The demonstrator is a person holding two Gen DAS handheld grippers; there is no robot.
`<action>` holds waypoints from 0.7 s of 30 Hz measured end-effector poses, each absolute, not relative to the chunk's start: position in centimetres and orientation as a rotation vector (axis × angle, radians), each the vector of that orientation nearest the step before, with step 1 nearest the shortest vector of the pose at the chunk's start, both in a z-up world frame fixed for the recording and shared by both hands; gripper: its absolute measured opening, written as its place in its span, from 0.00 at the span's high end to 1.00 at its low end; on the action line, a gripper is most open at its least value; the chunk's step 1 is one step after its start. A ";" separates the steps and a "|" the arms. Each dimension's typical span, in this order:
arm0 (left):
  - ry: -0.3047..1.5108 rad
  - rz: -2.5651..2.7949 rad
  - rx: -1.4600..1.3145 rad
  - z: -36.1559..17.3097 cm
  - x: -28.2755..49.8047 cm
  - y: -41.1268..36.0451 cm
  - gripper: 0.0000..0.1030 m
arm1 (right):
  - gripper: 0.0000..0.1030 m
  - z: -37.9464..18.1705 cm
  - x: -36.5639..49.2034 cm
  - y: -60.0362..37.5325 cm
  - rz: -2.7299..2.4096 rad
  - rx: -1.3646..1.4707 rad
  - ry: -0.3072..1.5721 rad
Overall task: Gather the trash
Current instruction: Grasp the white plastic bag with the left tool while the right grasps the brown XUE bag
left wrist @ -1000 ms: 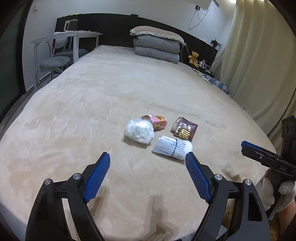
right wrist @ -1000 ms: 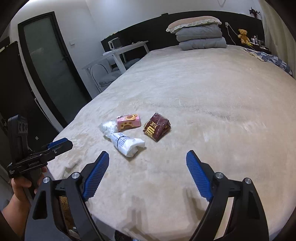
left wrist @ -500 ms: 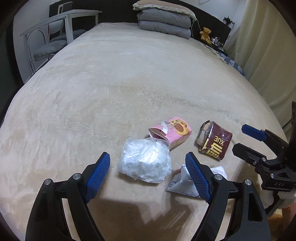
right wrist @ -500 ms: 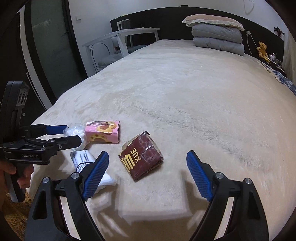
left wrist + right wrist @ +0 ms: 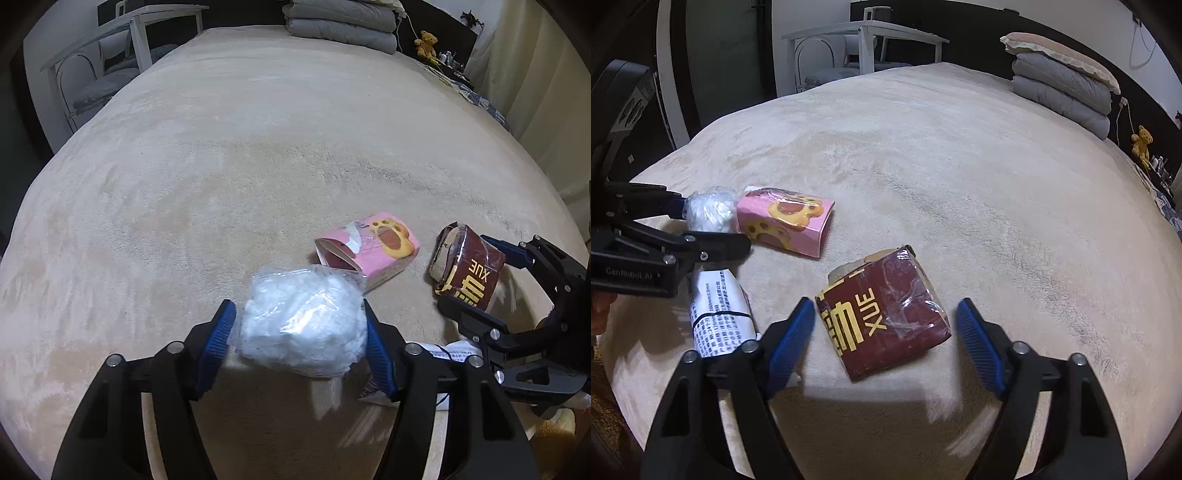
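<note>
Trash lies near the front edge of a beige bed (image 5: 221,166). My left gripper (image 5: 297,308) is closing on a crumpled clear plastic bag (image 5: 303,325), and both blue pads touch its sides. The right wrist view shows that left gripper (image 5: 713,221) with the bag (image 5: 709,206) between its fingers. My right gripper (image 5: 886,303) is closing around a dark red box marked XUE (image 5: 886,321). The box lies between the pads, with a gap on its right side. A pink paw-print box (image 5: 369,247) and a white printed packet (image 5: 716,310) lie beside them.
Folded grey quilts and a pillow (image 5: 340,18) are stacked at the head of the bed, with a teddy bear (image 5: 424,40) beside them. A white table with a chair (image 5: 122,48) stands to the left of the bed. Curtains (image 5: 546,74) hang on the right.
Both grippers came down and forward to the trash. The left jaws narrowed onto the plastic bag, and the right jaws narrowed around the dark red box.
</note>
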State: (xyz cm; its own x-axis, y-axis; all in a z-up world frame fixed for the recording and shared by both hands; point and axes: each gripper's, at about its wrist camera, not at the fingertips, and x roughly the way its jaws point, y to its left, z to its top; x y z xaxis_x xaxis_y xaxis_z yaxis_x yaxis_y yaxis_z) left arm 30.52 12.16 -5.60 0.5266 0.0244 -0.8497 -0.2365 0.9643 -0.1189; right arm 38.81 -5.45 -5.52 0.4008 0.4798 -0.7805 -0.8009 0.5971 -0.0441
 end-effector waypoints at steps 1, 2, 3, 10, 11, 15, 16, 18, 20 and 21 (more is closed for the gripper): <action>1.001 0.158 -0.233 -5.5 30.4 12.3 0.47 | 0.38 -5.5 38.7 -5.4 0.843 -0.458 0.805; 0.995 0.151 -0.241 -5.3 30.3 12.4 0.48 | 0.38 -5.3 38.6 -5.5 0.837 -0.464 0.795; 0.989 0.148 -0.247 -5.2 30.2 12.6 0.48 | 0.38 -5.3 38.5 -5.5 0.834 -0.470 0.789; 0.924 0.136 -0.223 -3.6 29.0 12.4 0.50 | 0.39 -4.2 38.2 -7.1 0.800 -0.443 0.760; 0.909 0.137 -0.217 -3.2 28.7 12.4 0.50 | 0.39 -3.8 38.2 -7.6 0.793 -0.428 0.758; 0.858 0.123 -0.252 -1.9 27.4 12.7 0.50 | 0.39 -2.2 37.9 -9.7 0.772 -0.342 0.754; 0.854 0.120 -0.259 -1.7 27.0 12.7 0.50 | 0.39 -1.7 37.6 -10.2 0.769 -0.317 0.752; 0.847 0.114 -0.272 -1.5 26.3 12.4 0.50 | 0.39 -0.6 37.0 -11.4 0.773 -0.261 0.745; 0.832 0.105 -0.277 -1.1 25.3 12.1 0.50 | 0.39 0.3 36.2 -12.4 0.781 -0.209 0.740; 0.824 0.101 -0.280 -0.9 24.9 11.9 0.50 | 0.39 0.8 35.8 -12.9 0.785 -0.185 0.737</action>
